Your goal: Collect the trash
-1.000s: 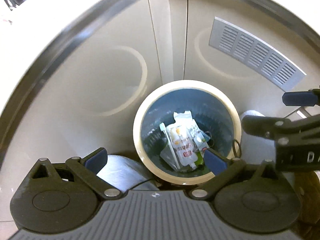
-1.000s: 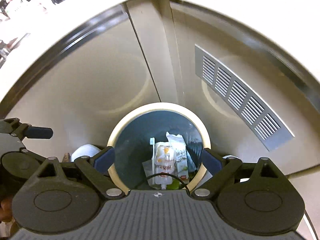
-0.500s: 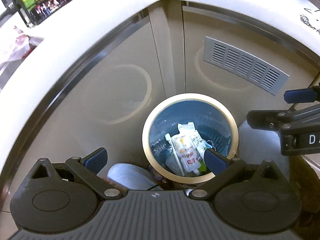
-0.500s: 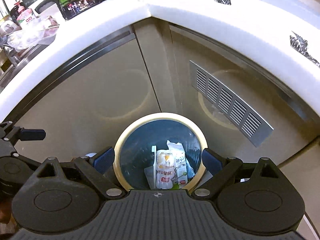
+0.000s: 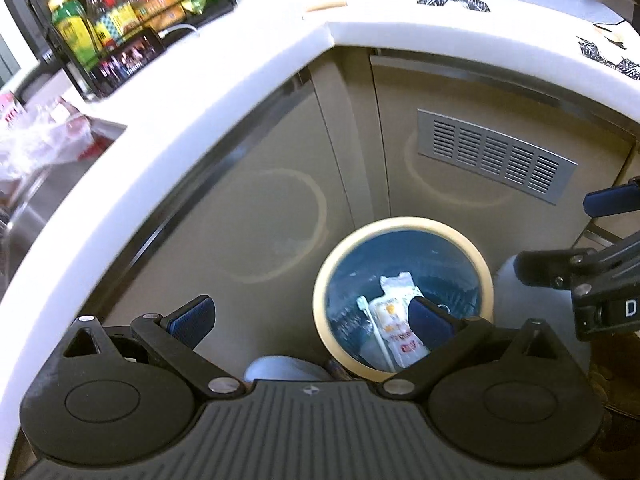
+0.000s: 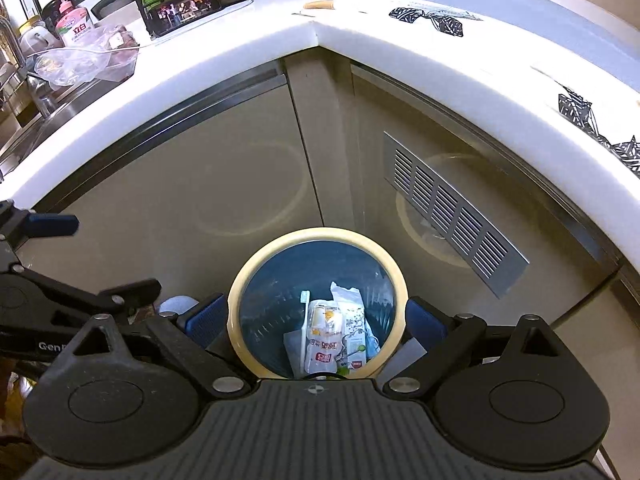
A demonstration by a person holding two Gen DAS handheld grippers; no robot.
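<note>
A round bin with a cream rim [image 5: 402, 223] [image 6: 320, 233] and a blue inside stands on the floor in the cabinet corner. Inside it lie a white snack packet with red print [image 5: 394, 328] [image 6: 324, 336], a white toothbrush [image 5: 374, 330] [image 6: 305, 316] and other wrappers [image 6: 354, 322]. My left gripper [image 5: 310, 316] hangs open and empty above and left of the bin. My right gripper [image 6: 316, 318] is open and empty right above the bin, its pads on either side of the rim. Each gripper shows at the other view's edge.
A white L-shaped countertop [image 6: 248, 36] runs above beige cabinet doors with a grey vent grille [image 6: 452, 212]. On the counter stand a black rack of bottles [image 5: 132, 12], a phone [image 6: 188, 4], a plastic bag [image 6: 84, 62] and a pink soap bottle [image 6: 74, 24]. A sink [image 5: 24, 200] lies at the left.
Both grippers have risen and drawn back from the bin, which looks smaller now. The countertop and its items have come into view. Both stay open.
</note>
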